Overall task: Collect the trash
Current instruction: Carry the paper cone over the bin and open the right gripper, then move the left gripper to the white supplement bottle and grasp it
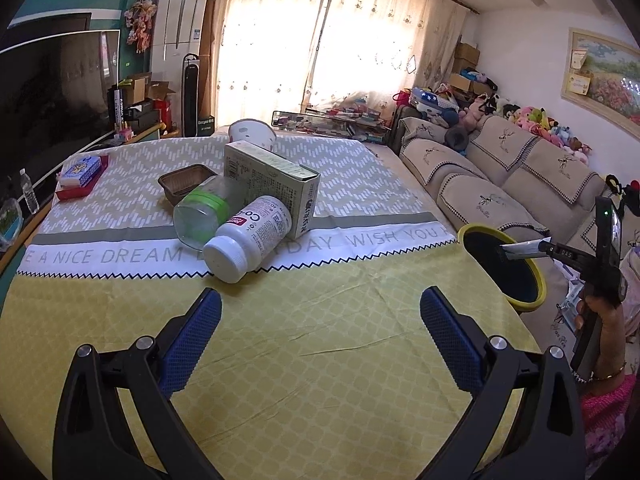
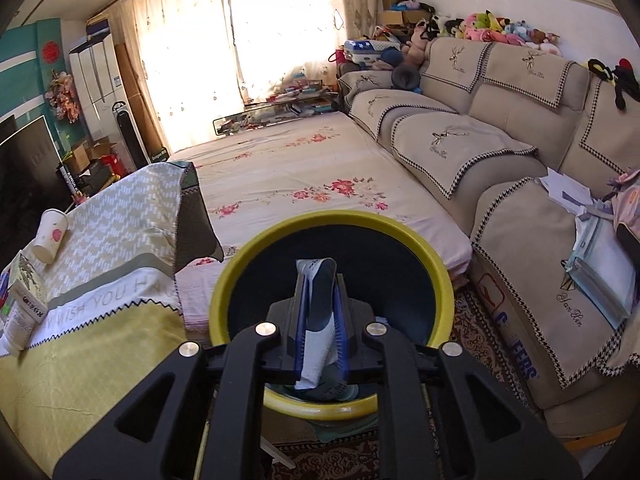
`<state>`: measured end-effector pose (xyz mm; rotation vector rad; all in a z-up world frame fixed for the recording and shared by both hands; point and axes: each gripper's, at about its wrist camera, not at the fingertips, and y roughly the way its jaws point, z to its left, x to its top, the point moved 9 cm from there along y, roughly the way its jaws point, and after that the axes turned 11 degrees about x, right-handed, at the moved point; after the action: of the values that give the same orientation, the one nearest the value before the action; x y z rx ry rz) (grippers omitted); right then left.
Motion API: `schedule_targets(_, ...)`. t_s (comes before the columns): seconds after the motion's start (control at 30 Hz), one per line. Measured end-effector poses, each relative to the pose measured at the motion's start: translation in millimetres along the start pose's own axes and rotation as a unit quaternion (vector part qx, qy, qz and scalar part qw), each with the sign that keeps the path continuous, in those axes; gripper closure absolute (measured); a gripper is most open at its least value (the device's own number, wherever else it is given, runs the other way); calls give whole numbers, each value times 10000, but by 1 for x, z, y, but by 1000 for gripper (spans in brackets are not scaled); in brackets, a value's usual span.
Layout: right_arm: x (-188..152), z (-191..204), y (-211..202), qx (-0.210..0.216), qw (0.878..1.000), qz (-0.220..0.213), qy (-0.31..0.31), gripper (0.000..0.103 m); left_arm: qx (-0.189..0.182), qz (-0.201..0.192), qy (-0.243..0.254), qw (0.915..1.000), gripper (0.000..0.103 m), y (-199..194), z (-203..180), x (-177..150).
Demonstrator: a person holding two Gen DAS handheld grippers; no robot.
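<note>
- The tabletop (image 1: 360, 360) wears a yellow cloth at the near end and a cloth with white zigzag marks and printed words farther back.
- A white pill bottle (image 1: 248, 240) lies on its side at the seam where the two cloths meet.
- Touching the pill bottle on its left lies a clear jar (image 1: 202, 216) with a green band.
- Just behind the pill bottle lies a pale green carton (image 1: 272, 176), tilted.
- Behind the jar sits a small brown tray (image 1: 186, 184).
- Well behind the pill bottle, a paper cup (image 1: 252, 132) lies on its side.
- Far left of the pill bottle rests a blue box (image 1: 82, 170) on a red tray (image 1: 76, 190).
</note>
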<state>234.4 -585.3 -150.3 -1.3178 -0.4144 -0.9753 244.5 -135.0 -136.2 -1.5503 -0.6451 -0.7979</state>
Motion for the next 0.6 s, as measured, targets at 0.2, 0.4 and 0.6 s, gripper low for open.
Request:
schedule_targets(0.2, 0, -1, -1, -21, 10000, -55, 32, 77, 22, 42, 24, 10000, 5, 3, -1, 0)
schedule_targets(0.4, 4, -1, -6, -3, 10000, -92, 17, 76, 0, 93, 51, 9999, 5, 8, -3, -2)
schedule_targets(0.6, 3, 10, -6, 107, 9999, -55, -44, 76, 47, 161, -27, 9999, 5, 16, 8, -1)
